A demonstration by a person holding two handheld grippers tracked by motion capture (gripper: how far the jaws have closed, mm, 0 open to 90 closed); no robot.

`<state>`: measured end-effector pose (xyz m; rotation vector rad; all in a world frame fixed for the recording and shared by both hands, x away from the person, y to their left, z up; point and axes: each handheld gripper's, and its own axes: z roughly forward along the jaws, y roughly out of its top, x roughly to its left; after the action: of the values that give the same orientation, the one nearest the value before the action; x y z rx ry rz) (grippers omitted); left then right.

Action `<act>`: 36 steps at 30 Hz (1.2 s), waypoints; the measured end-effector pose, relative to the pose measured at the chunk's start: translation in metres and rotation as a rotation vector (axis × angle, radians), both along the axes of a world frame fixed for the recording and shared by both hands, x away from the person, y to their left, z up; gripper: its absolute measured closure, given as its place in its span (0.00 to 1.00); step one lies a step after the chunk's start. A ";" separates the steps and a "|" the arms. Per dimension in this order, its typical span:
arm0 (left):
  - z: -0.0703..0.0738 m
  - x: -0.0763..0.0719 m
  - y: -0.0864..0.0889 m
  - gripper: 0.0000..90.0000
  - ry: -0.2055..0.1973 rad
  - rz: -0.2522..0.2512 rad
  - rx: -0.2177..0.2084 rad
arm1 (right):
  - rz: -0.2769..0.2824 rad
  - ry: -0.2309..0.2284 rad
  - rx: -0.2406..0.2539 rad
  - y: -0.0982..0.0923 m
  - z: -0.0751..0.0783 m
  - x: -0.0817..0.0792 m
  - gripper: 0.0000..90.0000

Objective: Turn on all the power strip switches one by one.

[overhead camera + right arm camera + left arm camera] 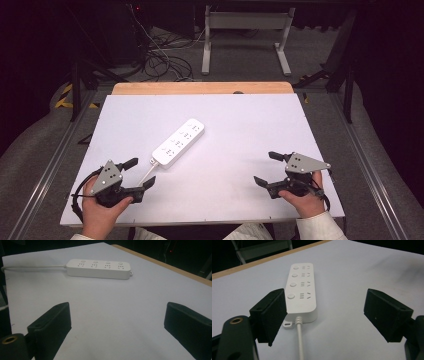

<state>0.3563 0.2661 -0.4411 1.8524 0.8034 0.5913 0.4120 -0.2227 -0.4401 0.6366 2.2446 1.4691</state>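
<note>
Strip: white plastic four-socket power strip (178,142) lies flat mid-table, slanted, its white cord (299,340) trailing toward the left gripper (139,174).
Left gripper: jaws wide apart, empty — strip's cord end just ahead.
Right gripper (267,168): jaws apart, empty, well away.
Approach: probably best to straddle the strip's narrow body squarely, avoiding the cord.
Containers: none on the white tabletop (240,130).

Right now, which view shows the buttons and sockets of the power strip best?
The left gripper view: the power strip lies close ahead, between the open jaws, with four round buttons and socket slots sharp. The right gripper view shows the strip side-on and farther off, its sockets small. The high view shows it whole but tiny, lying diagonally.
</note>
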 end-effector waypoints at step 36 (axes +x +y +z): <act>0.030 0.020 -0.005 0.34 0.072 -0.044 0.046 | 0.025 -0.001 0.015 0.007 -0.009 0.001 0.22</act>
<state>0.3767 0.2611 -0.4116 1.9373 0.8001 0.5216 0.4130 -0.2160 -0.4494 0.6139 2.2503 1.4995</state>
